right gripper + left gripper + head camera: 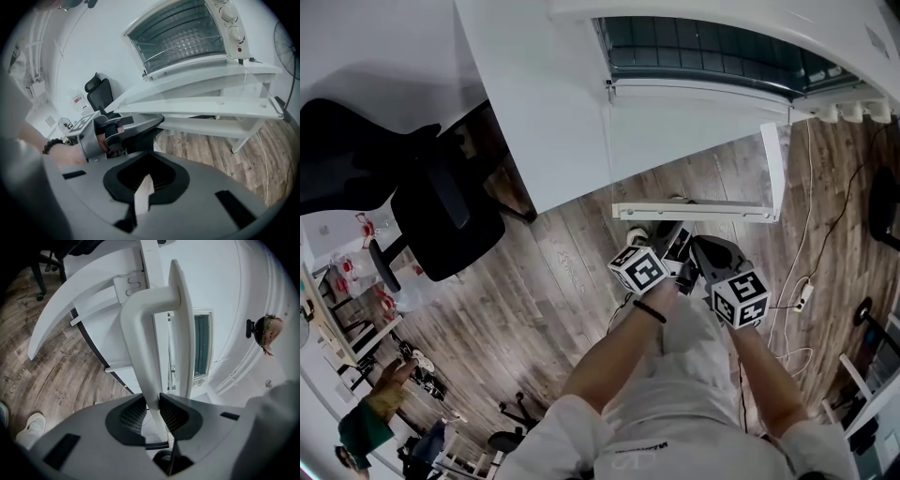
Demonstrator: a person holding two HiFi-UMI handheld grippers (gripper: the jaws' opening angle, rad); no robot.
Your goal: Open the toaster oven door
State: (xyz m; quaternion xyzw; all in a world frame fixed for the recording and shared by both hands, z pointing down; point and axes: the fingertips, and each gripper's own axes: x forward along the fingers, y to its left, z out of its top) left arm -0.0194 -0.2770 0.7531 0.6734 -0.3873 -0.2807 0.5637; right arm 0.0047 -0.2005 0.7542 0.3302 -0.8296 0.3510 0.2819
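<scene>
Door handle [139, 348], a white plastic bar, stretches ahead of the left gripper [154, 400] clamping it. Right gripper [144, 185] hangs alongside, pinched empty.

Left tool [153, 414], right tool [146, 183]: grey moulded shells, black ribbed pads [130, 417]. White marker cube [637, 269] with black squares on each. Black bracelet [649, 311], white short-sleeved top [572, 427], pale grey lower garment [689, 361], white sneaker [29, 423].

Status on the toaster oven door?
Left tool clamped on door handle. Right tool shut, empty. Door open, about level. Nothing blocking it.
</scene>
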